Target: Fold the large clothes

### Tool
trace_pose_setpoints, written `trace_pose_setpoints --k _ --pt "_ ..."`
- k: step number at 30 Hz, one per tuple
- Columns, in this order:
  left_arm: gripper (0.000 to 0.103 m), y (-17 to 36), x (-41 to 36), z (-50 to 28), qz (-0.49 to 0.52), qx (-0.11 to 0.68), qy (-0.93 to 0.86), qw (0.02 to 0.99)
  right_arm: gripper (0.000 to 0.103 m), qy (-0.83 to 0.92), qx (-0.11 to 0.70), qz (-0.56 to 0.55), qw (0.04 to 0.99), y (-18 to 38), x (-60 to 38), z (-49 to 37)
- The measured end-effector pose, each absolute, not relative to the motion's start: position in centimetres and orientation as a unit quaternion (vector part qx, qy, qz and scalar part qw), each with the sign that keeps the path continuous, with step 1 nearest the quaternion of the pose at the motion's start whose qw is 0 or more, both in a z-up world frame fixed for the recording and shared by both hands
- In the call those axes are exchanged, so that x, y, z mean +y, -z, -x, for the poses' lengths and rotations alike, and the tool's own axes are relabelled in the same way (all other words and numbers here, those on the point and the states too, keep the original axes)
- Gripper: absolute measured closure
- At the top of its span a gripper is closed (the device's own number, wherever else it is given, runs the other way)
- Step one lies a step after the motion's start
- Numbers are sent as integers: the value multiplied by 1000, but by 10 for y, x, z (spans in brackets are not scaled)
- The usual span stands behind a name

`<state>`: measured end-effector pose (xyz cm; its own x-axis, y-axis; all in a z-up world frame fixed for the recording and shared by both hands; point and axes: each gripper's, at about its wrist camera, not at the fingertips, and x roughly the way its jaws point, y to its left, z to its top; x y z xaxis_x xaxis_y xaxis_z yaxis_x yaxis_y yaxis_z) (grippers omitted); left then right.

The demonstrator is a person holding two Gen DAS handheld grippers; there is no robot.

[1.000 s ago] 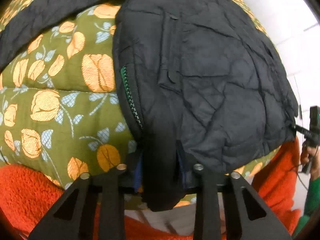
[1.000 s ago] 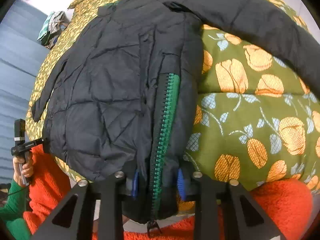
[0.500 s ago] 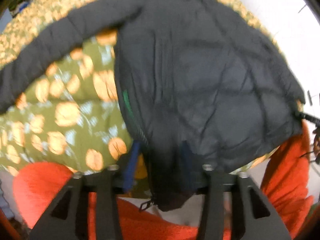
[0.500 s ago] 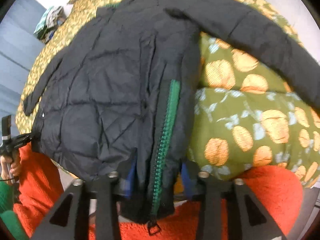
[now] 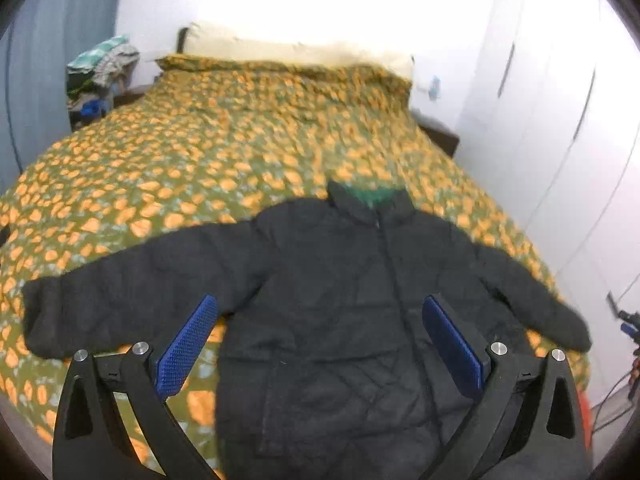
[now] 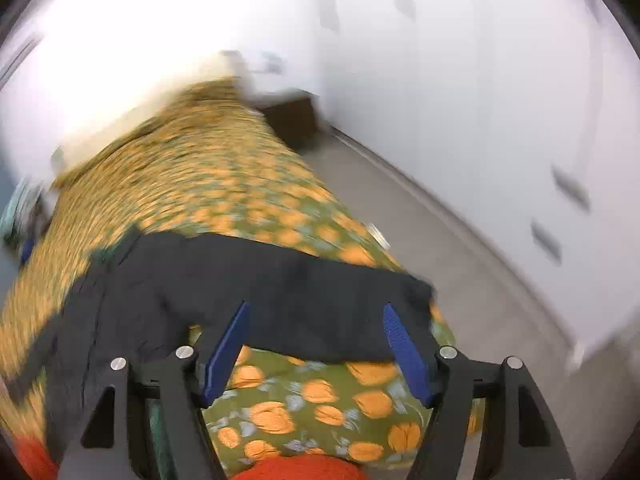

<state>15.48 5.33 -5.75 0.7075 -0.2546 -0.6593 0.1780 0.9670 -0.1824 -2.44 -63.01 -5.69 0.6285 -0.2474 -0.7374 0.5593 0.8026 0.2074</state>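
A black quilted jacket (image 5: pixel 344 288) with a green collar lining lies front up on the flowered bedspread (image 5: pixel 224 152), both sleeves spread out to the sides. My left gripper (image 5: pixel 320 300) hovers above the jacket's lower body. Its jaws are opening wide and the blue pads (image 5: pixel 188 344) touch nothing. In the blurred right wrist view the jacket's right sleeve (image 6: pixel 320 280) stretches across the bed toward the bed's edge. My right gripper (image 6: pixel 316 308) hangs over that sleeve, jaws opening, with no cloth pinched between the pads.
Pale pillows (image 5: pixel 280 46) lie at the head of the bed. A heap of clothes (image 5: pixel 100 68) sits at the far left. White wardrobe doors (image 6: pixel 520 140) and a strip of floor (image 6: pixel 440 260) run along the bed's right side. Orange fleece (image 6: pixel 304 468) shows at the near edge.
Both grippers let go of the jacket's bottom hem, opened and lifted, tilting up so the whole bed shows. The right one swung right over the sleeve.
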Motion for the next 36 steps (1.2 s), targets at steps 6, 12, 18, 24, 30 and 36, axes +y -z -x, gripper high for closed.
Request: trace_pose_setpoints --k 6,12,18,24,30,36 --pt "1 119 9 -162 43 457 120 880 32 217 341 -468 786 178 -672 38" --pt "1 135 -3 -144 34 469 119 874 32 274 287 -527 752 239 -688 17" --pt "1 144 2 -134 12 474 108 874 89 289 257 -481 787 221 -671 -8" --pt "1 147 1 -136 -34 464 71 883 91 162 213 -281 922 81 -567 -86" --pt "1 139 9 -139 -37 452 38 890 91 -11 218 -151 964 9 -404 -182" --pt "1 141 40 -141 -17 460 22 888 91 -116 286 -84 948 60 -262 -228"
